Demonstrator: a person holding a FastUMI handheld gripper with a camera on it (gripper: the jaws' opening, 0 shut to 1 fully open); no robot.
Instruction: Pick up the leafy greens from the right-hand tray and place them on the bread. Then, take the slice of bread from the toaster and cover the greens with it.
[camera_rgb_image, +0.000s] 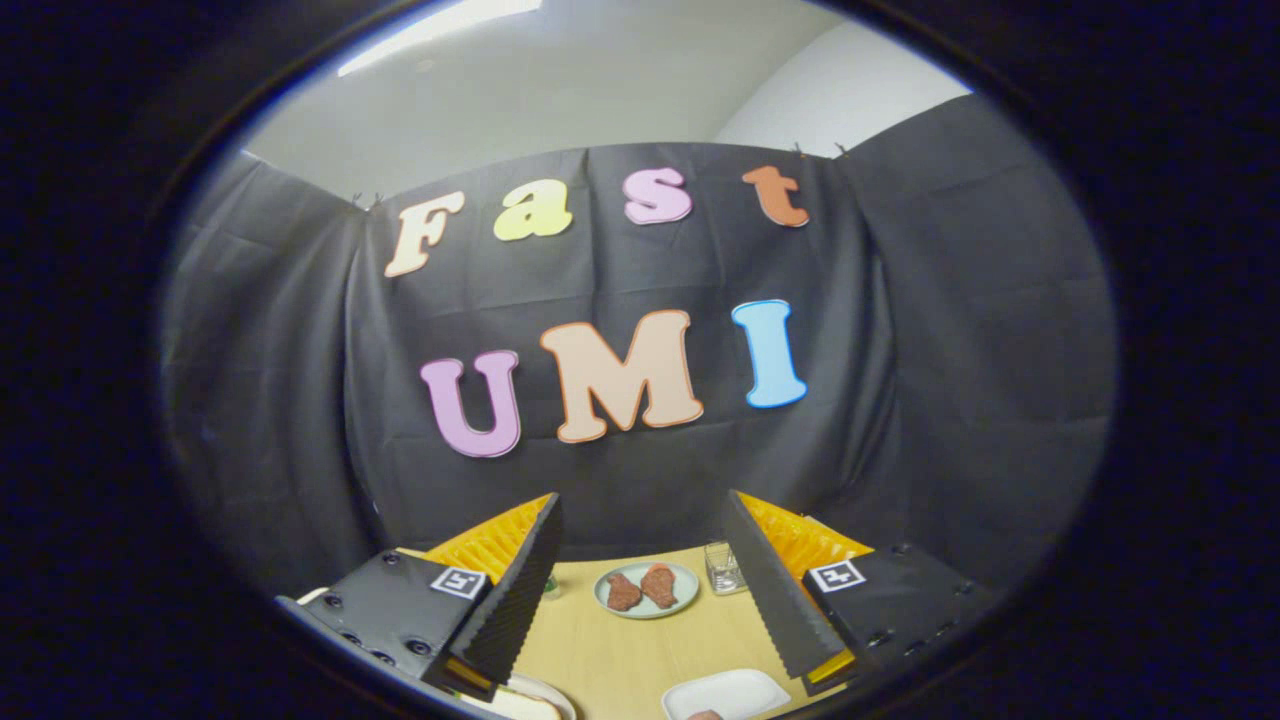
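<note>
My gripper (645, 585) is raised high above the wooden table (620, 650), its fingers spread wide apart with nothing between them. Below and between the fingers a white rectangular tray (725, 692) lies near the right finger, with a small brown piece on its near rim. A round white plate (535, 695) peeks out under the left finger; what lies on it is mostly hidden. I cannot make out leafy greens or a toaster.
Farther back on the table sits a pale green plate (648, 589) carrying two brown meat pieces. A small clear glass (724, 567) stands just to its right. The black booth cloth rises behind the table.
</note>
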